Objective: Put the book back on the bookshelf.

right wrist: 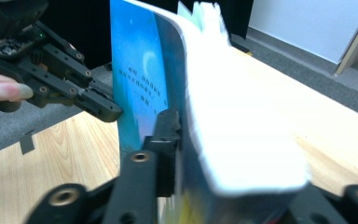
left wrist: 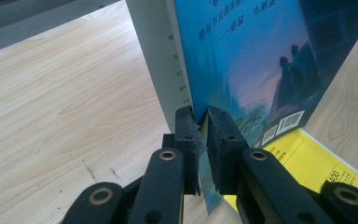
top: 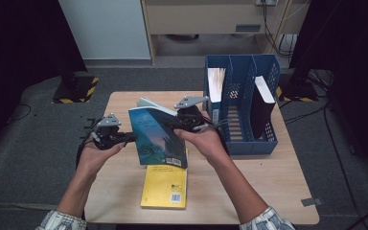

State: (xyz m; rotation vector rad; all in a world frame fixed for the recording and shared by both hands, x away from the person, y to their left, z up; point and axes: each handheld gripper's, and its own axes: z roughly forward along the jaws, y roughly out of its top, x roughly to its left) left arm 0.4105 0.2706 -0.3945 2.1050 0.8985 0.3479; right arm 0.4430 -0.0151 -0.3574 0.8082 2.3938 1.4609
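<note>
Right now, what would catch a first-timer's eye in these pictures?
A blue paperback book held up over the middle of the wooden table, pinched by the left gripper at one edge and the right gripper at the other. Under it lies a yellow book; at the right stands a blue file rack holding books.

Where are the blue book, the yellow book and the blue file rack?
blue book (top: 155, 136), high view, middle of its back cover.
yellow book (top: 165, 187), high view, middle of its cover on the table.
blue file rack (top: 243, 98), high view, on a mesh divider.
</note>
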